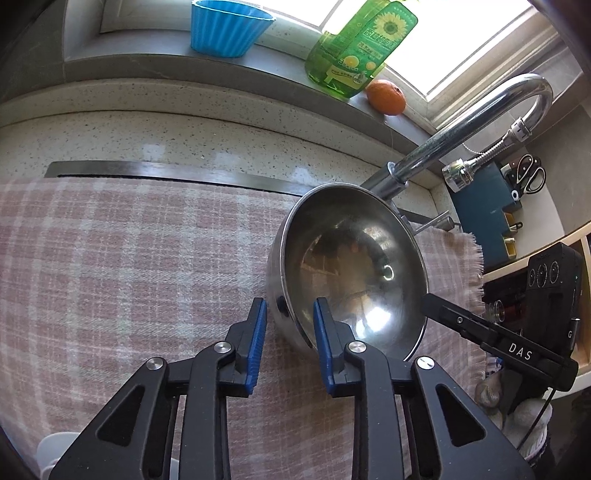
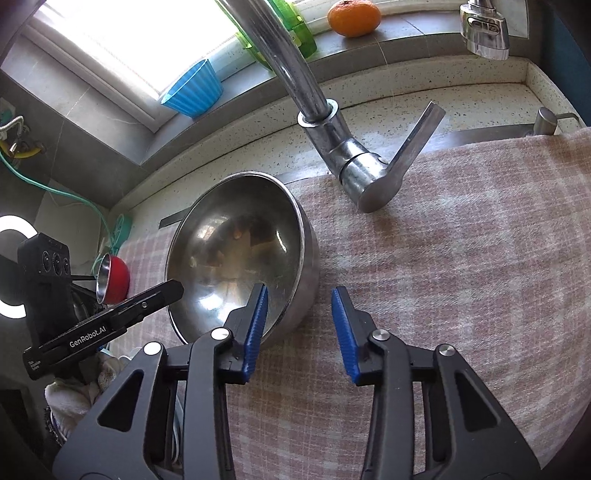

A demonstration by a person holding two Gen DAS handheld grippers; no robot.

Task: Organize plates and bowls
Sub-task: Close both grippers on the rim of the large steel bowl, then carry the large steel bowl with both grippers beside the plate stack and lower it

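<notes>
A stainless steel bowl (image 1: 351,266) stands tilted on a pink checked cloth (image 1: 129,266) laid over the sink. My left gripper (image 1: 290,314) is open, its two blue pads straddling the bowl's near rim without pressing it. In the right wrist view the same bowl (image 2: 240,243) lies left of centre. My right gripper (image 2: 299,301) is open, its left pad inside the bowl's rim and its right pad over the cloth (image 2: 461,258). Each gripper shows in the other's view, at the bowl's far edge.
A chrome faucet (image 2: 332,140) rises behind the bowl, with a spray head (image 1: 458,177). On the windowsill stand a blue ribbed cup (image 1: 227,29), a green soap bottle (image 1: 358,48) and an orange (image 1: 386,96). A red-and-steel bowl (image 2: 114,278) sits at the left.
</notes>
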